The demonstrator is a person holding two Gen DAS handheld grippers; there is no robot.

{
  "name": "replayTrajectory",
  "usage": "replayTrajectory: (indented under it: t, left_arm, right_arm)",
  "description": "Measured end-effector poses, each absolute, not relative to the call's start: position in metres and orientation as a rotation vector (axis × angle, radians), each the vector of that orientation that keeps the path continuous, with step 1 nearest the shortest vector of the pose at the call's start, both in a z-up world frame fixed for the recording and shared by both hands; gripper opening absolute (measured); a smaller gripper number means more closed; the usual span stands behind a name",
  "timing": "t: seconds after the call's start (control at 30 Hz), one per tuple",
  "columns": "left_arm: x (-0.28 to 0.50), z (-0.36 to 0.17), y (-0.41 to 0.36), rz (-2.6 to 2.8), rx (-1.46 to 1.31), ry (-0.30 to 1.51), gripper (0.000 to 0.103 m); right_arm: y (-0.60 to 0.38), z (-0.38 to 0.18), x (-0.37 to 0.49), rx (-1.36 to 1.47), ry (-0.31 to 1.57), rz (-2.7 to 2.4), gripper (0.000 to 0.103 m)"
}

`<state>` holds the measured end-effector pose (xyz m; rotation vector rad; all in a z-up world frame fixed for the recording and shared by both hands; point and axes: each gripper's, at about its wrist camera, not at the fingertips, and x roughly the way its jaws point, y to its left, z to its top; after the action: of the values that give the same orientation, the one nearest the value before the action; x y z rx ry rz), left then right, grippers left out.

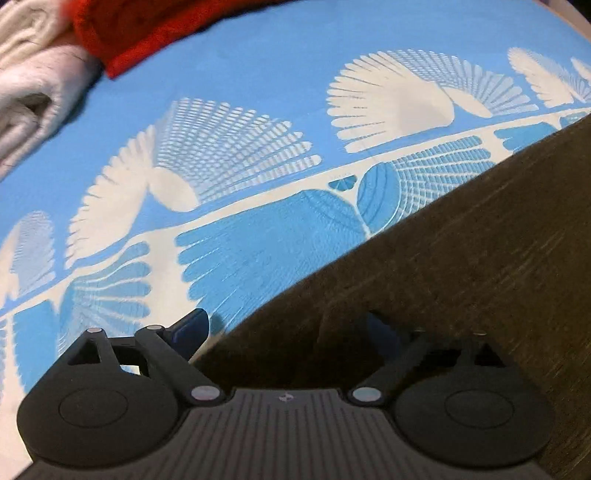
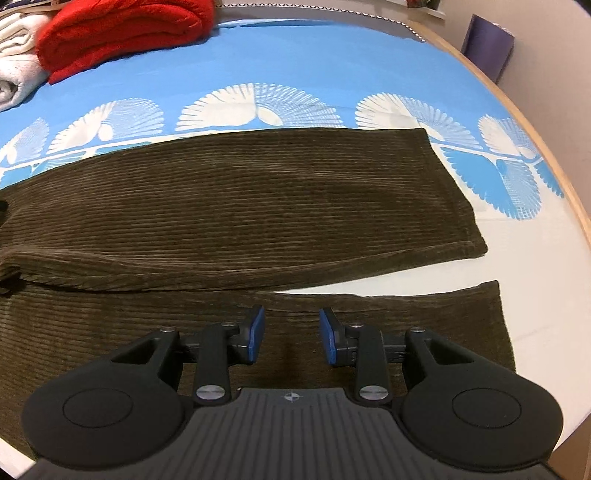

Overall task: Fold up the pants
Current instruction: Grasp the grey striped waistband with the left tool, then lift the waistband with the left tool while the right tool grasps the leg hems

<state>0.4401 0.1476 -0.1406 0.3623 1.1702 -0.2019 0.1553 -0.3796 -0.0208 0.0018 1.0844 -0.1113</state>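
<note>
**Inspector:** Start at the right gripper. What is its condition?

**Assistant:** Its jaws stand apart with a clear gap between the blue pads. Nothing is held. It hangs over the near leg of the pants, and dark ribbed cloth shows in the gap.

**Inspector:** And the left gripper?

**Assistant:** One blue pad shows to its left, over the sheet. The other finger is dark against the cloth and blurred. The fingers look spread wide, but I cannot tell whether cloth is caught between them.

**Inspector:** Where do the pants lie?

**Assistant:** Directly under and ahead of the right gripper, spread flat, both legs running out to its right. The far leg lies ahead; the near leg passes beneath the fingers. The legs touch on the left and part toward the hems, where white sheet shows between them. In the left view the pants fill the ground beneath and to the right of that gripper.

**Inspector:** The surface?

**Assistant:** A sheet, blue ahead of the right gripper, white to its right, with a band of white and blue fan shapes between. A pale wooden rim curves round the far right edge.

**Inspector:** Anything else?

**Assistant:** Far ahead and left, a folded red cloth touches a folded white cloth. Beyond the rim, far right, a purple panel stands against a beige wall.
</note>
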Motion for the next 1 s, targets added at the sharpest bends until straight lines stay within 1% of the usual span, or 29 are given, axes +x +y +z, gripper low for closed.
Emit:
replayTrajectory:
  t: [0.07, 0.13, 0.23, 0.33, 0.47, 0.57, 0.67, 0.73, 0.83, 0.87, 0.93, 0.97, 1.0]
  left_arm:
    - [0.445, -0.142, 0.146, -0.245, 0.323, 1.209, 0.079]
    - [0.444, -0.137, 0.141, -0.311, 0.297, 1.22, 0.04]
    - [0.428, -0.13, 0.117, -0.342, 0.472, 1.188, 0.021]
    - [0.405, -0.111, 0.106, -0.312, 0.562, 1.11, 0.018]
    - [0.35, -0.061, 0.095, -0.268, 0.612, 0.943, 0.017]
    - [0.275, -0.024, 0.082, -0.281, 0.684, 0.791, 0.017]
    - [0.179, 0.0, 0.075, -0.334, 0.725, 0.662, 0.016]
    - [0.123, -0.002, 0.073, -0.368, 0.729, 0.616, 0.015]
    - [0.061, -0.025, 0.075, -0.433, 0.703, 0.657, 0.015]
    - [0.051, -0.035, 0.077, -0.444, 0.688, 0.692, 0.017]
    - [0.047, -0.041, 0.082, -0.434, 0.657, 0.754, 0.029]
    - [0.049, -0.033, 0.093, -0.403, 0.548, 0.771, 0.037]
    - [0.053, -0.026, 0.108, -0.398, 0.406, 0.807, 0.053]
  right_arm:
    - [-0.386, -0.022, 0.155, 0.008, 1.087, -0.113, 0.034]
    - [-0.391, -0.022, 0.155, 0.008, 1.087, -0.119, 0.034]
    - [-0.397, -0.022, 0.155, 0.016, 1.086, -0.131, 0.034]
    - [-0.401, -0.021, 0.152, 0.022, 1.083, -0.137, 0.034]
    - [-0.41, -0.018, 0.146, 0.047, 1.073, -0.162, 0.034]
    - [-0.418, -0.016, 0.139, 0.079, 1.064, -0.181, 0.034]
    - [-0.422, -0.01, 0.129, 0.125, 1.045, -0.202, 0.034]
    - [-0.422, -0.007, 0.121, 0.154, 1.028, -0.207, 0.034]
    - [-0.417, -0.003, 0.111, 0.183, 1.005, -0.212, 0.034]
    - [-0.416, -0.002, 0.109, 0.192, 0.996, -0.211, 0.034]
    - [-0.413, 0.001, 0.106, 0.213, 0.973, -0.209, 0.034]
    - [-0.412, 0.003, 0.105, 0.225, 0.957, -0.207, 0.034]
    - [-0.412, 0.005, 0.104, 0.236, 0.943, -0.206, 0.034]
